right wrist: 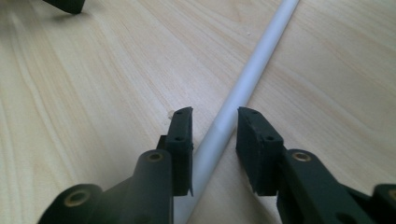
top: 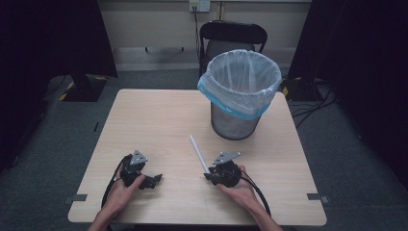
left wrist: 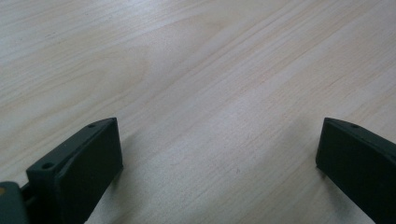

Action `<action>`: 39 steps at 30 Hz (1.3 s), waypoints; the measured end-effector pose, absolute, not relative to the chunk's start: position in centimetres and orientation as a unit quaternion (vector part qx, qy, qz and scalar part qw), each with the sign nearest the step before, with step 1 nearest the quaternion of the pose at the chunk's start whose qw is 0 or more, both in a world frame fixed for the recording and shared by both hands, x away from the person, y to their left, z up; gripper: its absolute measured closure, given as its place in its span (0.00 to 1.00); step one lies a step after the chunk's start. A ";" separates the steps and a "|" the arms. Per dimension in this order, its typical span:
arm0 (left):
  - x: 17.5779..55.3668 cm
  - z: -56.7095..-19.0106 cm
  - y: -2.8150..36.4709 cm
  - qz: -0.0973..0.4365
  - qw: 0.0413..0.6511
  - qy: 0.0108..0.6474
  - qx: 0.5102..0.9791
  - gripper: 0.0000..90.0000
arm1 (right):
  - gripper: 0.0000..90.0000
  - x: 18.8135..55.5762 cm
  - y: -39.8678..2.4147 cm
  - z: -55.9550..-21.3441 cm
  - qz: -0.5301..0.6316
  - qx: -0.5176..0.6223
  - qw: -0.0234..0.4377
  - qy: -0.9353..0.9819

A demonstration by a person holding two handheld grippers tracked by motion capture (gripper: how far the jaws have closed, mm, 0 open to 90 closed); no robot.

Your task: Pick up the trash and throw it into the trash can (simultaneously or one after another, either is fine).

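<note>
near the table's front right, right gripper (right wrist: 215, 135) is straddling a white rod (right wrist: 254, 70), jaws not yet clamped; looks light, stiff, slippery—take near end. left gripper (left wrist: 219, 163) is sitting wide open.

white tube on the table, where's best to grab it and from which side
Probably near its near end, from above, where the right gripper already straddles it. The tube lies flat on the table, thin and round, so the fingers should close across its width, not along it. The gap is narrow; they aren't clamped yet.

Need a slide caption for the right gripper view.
Right gripper straddles a white tube on the wooden table, jaws not yet closed.
</note>
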State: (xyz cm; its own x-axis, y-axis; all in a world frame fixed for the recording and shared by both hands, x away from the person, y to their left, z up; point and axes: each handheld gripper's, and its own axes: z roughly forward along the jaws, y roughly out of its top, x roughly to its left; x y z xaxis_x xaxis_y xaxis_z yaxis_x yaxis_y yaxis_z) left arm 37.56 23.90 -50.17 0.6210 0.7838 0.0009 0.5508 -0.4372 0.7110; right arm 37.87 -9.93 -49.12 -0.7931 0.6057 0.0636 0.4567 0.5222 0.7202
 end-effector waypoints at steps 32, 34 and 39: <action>37.6 -50.2 23.9 0.168 0.348 0.402 0.830 0.00 | 0.90 38.6 -9.3 -48.5 0.351 0.331 0.083 0.872; 37.6 -50.2 23.9 0.168 0.347 0.402 0.830 0.00 | 0.90 38.6 -9.3 -48.5 0.351 0.331 0.081 0.872; 37.6 -50.2 23.9 0.168 0.349 0.403 0.829 0.00 | 0.90 38.7 -9.5 -48.0 0.370 0.333 0.071 0.864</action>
